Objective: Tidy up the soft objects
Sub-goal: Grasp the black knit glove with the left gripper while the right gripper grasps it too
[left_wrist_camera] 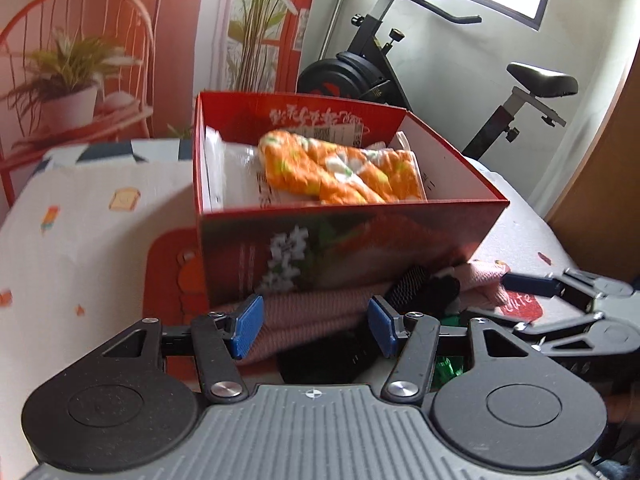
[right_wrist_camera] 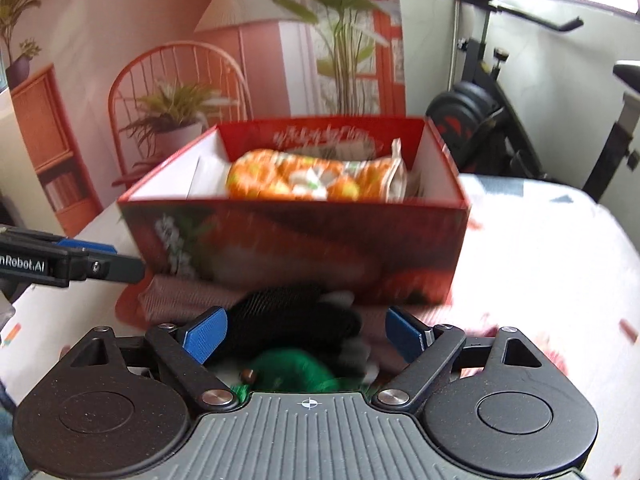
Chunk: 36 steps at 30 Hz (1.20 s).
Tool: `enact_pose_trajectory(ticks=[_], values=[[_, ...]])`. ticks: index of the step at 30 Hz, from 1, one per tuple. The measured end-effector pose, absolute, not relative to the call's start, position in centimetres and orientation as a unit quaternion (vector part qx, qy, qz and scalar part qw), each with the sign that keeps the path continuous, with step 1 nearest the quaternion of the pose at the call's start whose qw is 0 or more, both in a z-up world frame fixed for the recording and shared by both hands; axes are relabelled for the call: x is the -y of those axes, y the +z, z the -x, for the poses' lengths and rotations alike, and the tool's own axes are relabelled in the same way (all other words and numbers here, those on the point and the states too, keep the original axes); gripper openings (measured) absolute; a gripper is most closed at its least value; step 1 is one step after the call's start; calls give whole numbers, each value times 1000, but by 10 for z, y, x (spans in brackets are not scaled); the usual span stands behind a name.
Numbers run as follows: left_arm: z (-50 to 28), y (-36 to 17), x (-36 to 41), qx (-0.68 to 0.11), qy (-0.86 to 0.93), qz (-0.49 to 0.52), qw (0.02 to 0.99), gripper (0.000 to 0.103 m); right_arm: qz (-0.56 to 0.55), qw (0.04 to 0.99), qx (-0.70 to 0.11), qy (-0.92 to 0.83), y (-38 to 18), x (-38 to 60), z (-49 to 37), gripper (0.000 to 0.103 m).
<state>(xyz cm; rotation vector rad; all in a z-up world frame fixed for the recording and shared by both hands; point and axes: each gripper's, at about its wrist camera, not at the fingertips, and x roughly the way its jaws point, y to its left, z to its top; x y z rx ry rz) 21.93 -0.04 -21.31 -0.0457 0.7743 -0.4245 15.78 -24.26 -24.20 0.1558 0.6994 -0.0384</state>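
Partly under box (left_wrist_camera: pixel 320 248), blurred clothes (pink, black); left gripper (left_wrist_camera: pixel 316 326), right gripper (right_wrist_camera: pixel 306 334) apart.

A white cloth-covered surface (right_wrist_camera: pixel 540 240) with small printed pictures carries everything. Directly ahead of both tongs, a pile of pink knitted cloth (left_wrist_camera: pixel 304 312), black fabric (right_wrist_camera: pixel 288 320) and green fabric (right_wrist_camera: pixel 296 368) lies on it, and the red cardboard box (right_wrist_camera: pixel 304 248) stands just beyond.

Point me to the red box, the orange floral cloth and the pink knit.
red box (left_wrist_camera: pixel 320 252), left wrist view, front wall
orange floral cloth (left_wrist_camera: pixel 340 172), left wrist view, middle of the bundle
pink knit (left_wrist_camera: pixel 312 312), left wrist view, fold between the fingers
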Motion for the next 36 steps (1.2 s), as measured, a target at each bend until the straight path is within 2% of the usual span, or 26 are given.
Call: enact_pose_trajectory(ticks=[7, 17, 20, 22, 25, 33, 36], values=[[-213, -244, -7, -409, -199, 79, 887, 60, -92, 931, -352, -16, -255, 243, -158, 82], [-223, -278, 6, -435, -207, 79, 873, 57, -114, 924, -365, -21, -264, 252, -160, 82], [-224, -285, 10, -445, -208, 64, 869, 49, -116, 923, -365, -22, -266, 254, -162, 82], [-224, -288, 10, -445, -201, 54, 871, 33, -115, 923, -366, -22, -267, 254, -164, 82], [-223, -289, 2, -442, -198, 63, 872, 24, -118, 923, -366, -21, -269, 255, -168, 82], [-221, -290, 0, -437, -192, 52, 877, 23, -126, 924, -362, -11, -273, 260, -189, 82], [-222, -290, -1, -438, -189, 52, 877, 23, -143, 921, -361, -3, -274, 264, -199, 74]])
